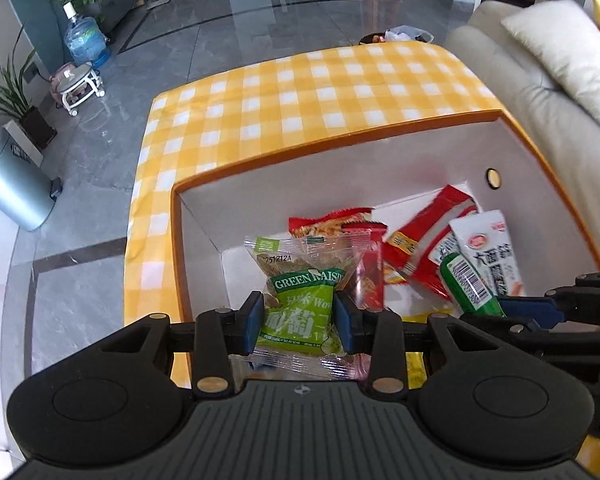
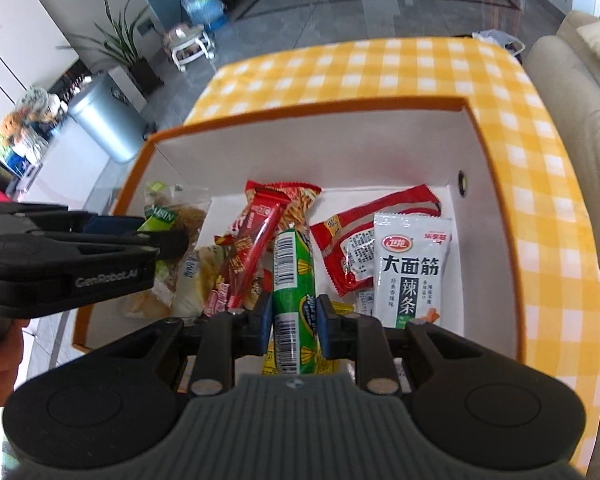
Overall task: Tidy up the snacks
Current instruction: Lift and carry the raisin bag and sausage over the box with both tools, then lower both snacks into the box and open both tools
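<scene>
An orange-rimmed box with white walls (image 1: 320, 184) (image 2: 300, 148) sits on a yellow checked table and holds several snack packets. My left gripper (image 1: 299, 322) is shut on a green raisin packet (image 1: 300, 304), held over the box's near left part; it shows from the side in the right wrist view (image 2: 156, 220). My right gripper (image 2: 293, 326) is shut on a green sausage stick (image 2: 294, 296), held above the box's near edge; the stick also shows in the left wrist view (image 1: 468, 286). Red packets (image 2: 260, 232) and a white spicy-strip packet (image 2: 410, 268) lie in the box.
The yellow checked tablecloth (image 1: 320, 92) extends beyond the box. A cream sofa (image 1: 548, 92) stands at the right. A metal bin (image 1: 12, 184), potted plants, a water bottle (image 1: 84, 40) and a small stool stand on the grey floor at the left.
</scene>
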Motion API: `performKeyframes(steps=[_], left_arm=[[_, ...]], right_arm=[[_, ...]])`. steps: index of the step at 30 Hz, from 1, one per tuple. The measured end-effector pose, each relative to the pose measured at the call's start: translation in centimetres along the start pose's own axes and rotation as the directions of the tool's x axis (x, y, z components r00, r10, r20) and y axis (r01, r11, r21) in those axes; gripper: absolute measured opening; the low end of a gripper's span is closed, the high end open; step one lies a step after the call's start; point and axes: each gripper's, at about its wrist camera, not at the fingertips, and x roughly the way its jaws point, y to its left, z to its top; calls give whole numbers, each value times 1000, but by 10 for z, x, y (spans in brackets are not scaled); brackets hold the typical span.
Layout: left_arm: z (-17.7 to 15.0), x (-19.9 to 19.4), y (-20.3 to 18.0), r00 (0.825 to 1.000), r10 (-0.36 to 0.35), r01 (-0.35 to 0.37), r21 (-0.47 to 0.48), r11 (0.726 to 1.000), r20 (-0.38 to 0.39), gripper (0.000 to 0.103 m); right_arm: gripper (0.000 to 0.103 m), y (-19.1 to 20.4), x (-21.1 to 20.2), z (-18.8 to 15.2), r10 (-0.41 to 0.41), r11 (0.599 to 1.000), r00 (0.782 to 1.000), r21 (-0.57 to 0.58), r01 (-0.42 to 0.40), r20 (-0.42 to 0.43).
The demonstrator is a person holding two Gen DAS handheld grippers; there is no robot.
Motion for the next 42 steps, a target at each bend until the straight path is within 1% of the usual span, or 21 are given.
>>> performKeyframes(steps=[3,5,10,14,19,23,25,26,27,29,31,33,34,35,36,37,39,42], left_arm=[[7,8,0,1000,3,-3,-1,1000,-4,42],[9,15,1,1000,18,-18,-1,1000,-12,42],[11,29,-5,996,85,-83,75,994,-14,42],[8,38,-5,997,76,-74,76,994,-31,42],[7,40,-5,997,77,-74,91,993,-29,41],[5,42,-5,997,66,-62,104,993,-36,41],[4,43,-4,997,68,-64,109,992,-33,43],[4,42,-4,997,70,-67,108,992,-32,46],[4,42,-4,997,70,-67,106,992,-30,47],[3,38,-4,997,72,-70,106,992,-18,48],[2,32,-5,997,73,-72,109,991,-1,55],[1,22,-4,998,62,-65,110,992,27,66],[1,16,-3,997,58,-62,108,992,47,69],[0,9,-3,996,53,-60,107,993,67,76],[-1,2,-2,995,51,-59,103,993,84,78],[-3,-5,-1,994,46,-56,99,993,100,78],[-6,-20,0,990,40,-52,88,995,134,78],[-14,-48,2,975,39,-53,57,997,219,78]], right_arm=[[19,4,13,9,-16,1000,1000,-11,15,-21],[19,5,23,15,-26,1000,999,-13,25,-38],[19,7,43,24,-56,998,995,-21,55,-82],[19,5,56,25,-67,998,989,-2,67,-132],[19,4,65,22,-90,996,984,-9,90,-152],[20,0,69,22,-76,997,982,18,80,-172],[20,1,68,23,-80,997,983,11,83,-167],[20,2,68,24,-80,997,983,2,82,-165],[20,4,67,24,-81,997,983,-7,81,-162],[23,6,66,25,-88,996,983,-22,85,-159],[37,8,63,25,-95,995,984,-30,91,-150],[39,12,57,26,-95,995,986,-35,91,-140],[42,13,54,25,-95,995,986,-40,91,-134],[45,13,51,24,-95,995,988,-45,90,-124],[49,15,46,24,-96,995,989,-52,90,-111],[54,16,41,23,-101,994,990,-62,95,-97],[55,20,28,20,-111,991,992,-81,106,-60],[61,24,4,13,-103,989,995,-103,104,7]])
